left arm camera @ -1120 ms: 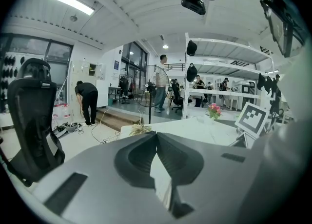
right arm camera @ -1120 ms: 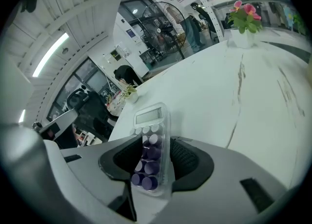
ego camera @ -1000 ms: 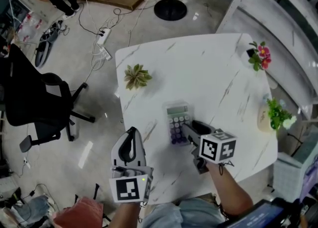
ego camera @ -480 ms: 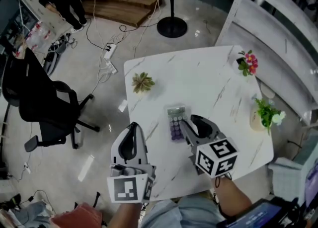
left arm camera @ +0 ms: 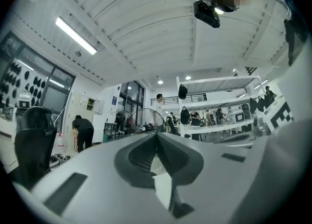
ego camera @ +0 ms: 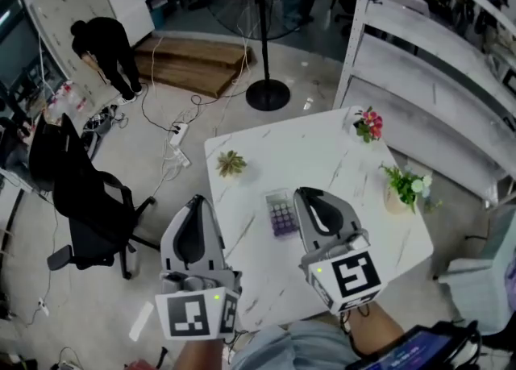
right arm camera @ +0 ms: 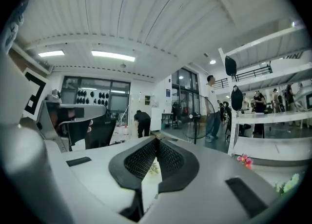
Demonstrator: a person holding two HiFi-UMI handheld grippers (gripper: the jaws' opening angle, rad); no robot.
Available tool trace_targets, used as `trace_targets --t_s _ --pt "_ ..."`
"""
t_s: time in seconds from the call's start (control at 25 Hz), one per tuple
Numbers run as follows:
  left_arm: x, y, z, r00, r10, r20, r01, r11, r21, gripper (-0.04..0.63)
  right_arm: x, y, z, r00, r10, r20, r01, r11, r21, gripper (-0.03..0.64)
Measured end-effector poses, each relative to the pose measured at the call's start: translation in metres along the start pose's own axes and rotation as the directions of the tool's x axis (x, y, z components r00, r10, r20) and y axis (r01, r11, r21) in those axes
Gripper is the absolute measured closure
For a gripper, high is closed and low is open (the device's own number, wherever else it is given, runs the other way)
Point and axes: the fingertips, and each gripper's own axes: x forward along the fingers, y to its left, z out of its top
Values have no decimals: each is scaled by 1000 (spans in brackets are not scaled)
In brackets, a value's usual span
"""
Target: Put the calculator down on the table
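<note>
The calculator (ego camera: 280, 214), grey with purple keys, lies flat on the white marble table (ego camera: 339, 151), with neither gripper touching it. My right gripper (ego camera: 305, 193) is lifted above the table just right of the calculator. Its jaws have just been closing and now meet at the tips with nothing between them (right arm camera: 156, 140). My left gripper (ego camera: 196, 199) hangs over the floor beside the table's left edge. In the left gripper view its jaws also meet at the tips, empty (left arm camera: 156, 135). Both gripper views look level across the room, not at the calculator.
A small succulent (ego camera: 231, 163), pink flowers (ego camera: 369, 124) and a potted green plant (ego camera: 403, 185) stand on the table. A black office chair (ego camera: 81, 199) is at left, a fan stand (ego camera: 268, 94) beyond the table, white shelving (ego camera: 427, 78) at right. A person (ego camera: 109, 50) bends at far left.
Both grippers have risen well above the table and the right one has rolled and shut its jaws. The calculator stays on the table.
</note>
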Motion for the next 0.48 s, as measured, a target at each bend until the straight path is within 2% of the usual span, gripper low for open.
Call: trace_targets --t_s 0.2,0.48 --pt "-12 -8 21 998 -26 52 25 1000 18 588 -20 7 18 999 -14 53 15 1000 -21 600" --pt "-17 -17 27 996 -60 72 58 998 22 588 -31 9 32 994 -32 101 36 999 -34 601"
